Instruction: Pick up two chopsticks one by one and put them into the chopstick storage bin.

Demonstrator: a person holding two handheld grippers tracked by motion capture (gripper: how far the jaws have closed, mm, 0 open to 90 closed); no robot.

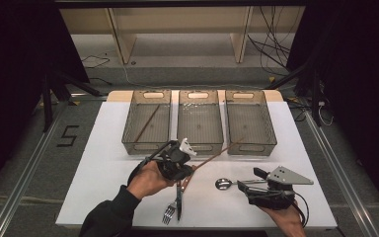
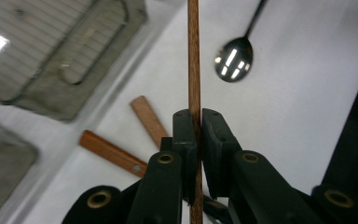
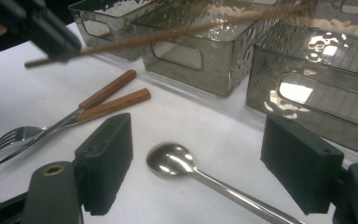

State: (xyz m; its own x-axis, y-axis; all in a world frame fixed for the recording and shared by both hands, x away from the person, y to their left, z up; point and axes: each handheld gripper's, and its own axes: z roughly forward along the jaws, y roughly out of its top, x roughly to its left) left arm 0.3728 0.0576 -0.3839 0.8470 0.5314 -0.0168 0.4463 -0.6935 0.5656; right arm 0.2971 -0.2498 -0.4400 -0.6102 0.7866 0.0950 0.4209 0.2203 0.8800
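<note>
Nearest to us, on the white table (image 1: pixel 103 197), a fork (image 1: pixel 169 213) and a knife (image 1: pixel 178 200) lie crossed, their wooden handles pointing away toward the bins; in the right gripper view the two handles lie side by side just beyond the fork's tines. To the right of them we see a spoon (image 1: pixel 223 184) lying flat, its bowl toward the fork and its stem running toward the right gripper (image 1: pixel 257 178). That gripper rests low over the table with its jaws wide apart, clamped on nothing; in its own view the spoon's bowl (image 3: pixel 170 158) lies on the table between the two black jaws, touching neither.

A little farther off, our left hand (image 1: pixel 148 178) holds the left gripper (image 2: pixel 198 122) above the table. Its jaws are pressed together on a chopstick (image 1: pixel 212 158), a thin brown wooden stick that passes straight between the pads and slants up off the table toward the middle and right bins.

Beyond that, three clear grey bins stand in a row, close beside one another. The left bin (image 1: pixel 147 144) has a second chopstick (image 1: pixel 147 123) lying slantwise in it. We see nothing in the middle bin (image 1: pixel 200 144) or the right bin (image 1: pixel 251 146).
</note>
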